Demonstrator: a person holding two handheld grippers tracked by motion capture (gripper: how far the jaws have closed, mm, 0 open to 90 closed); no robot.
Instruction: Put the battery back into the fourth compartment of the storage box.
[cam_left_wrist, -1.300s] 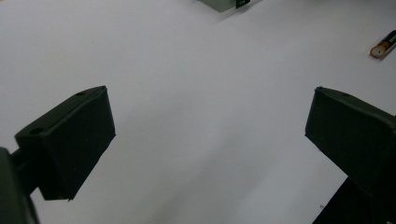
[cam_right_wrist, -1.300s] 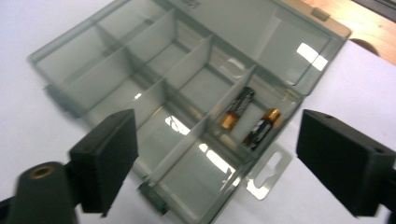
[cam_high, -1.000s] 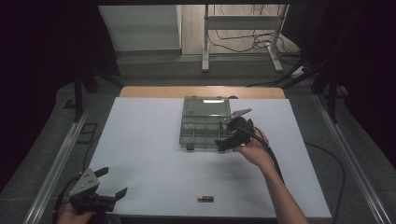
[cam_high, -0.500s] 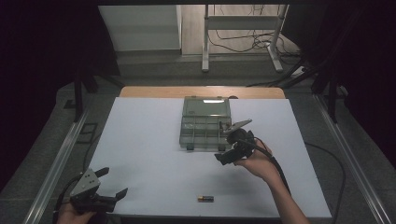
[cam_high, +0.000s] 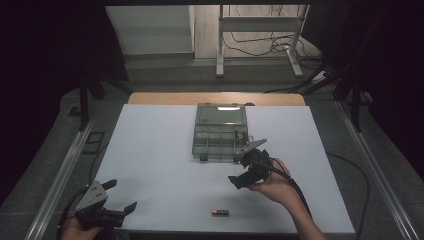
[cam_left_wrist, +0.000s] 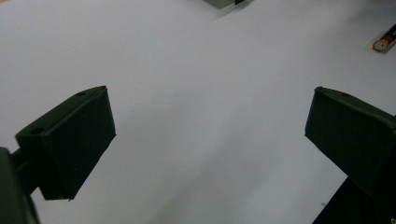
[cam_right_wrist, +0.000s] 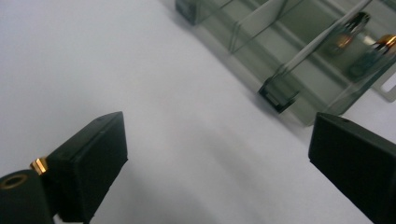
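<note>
Right tongs (cam_high: 240, 172), empty, wide but just closing slightly, at 5 o'clock of the clear plastic compartment box (cam_high: 220, 132); small dark cylinder, probably a battery (cam_high: 220, 213), lies loose; left tongs (cam_high: 122, 196) wide, empty.

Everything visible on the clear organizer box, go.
The organizer box is a see-through, greenish-grey plastic case with its lid open and lying back toward the far side of the white table. Thin dividers split it into compartments, and two dark latches sit on its near edge. In the right gripper view, two batteries lie in its compartments. It rests flat at the table's middle-far part. The right gripper is just beside its near right corner, not touching it.
</note>
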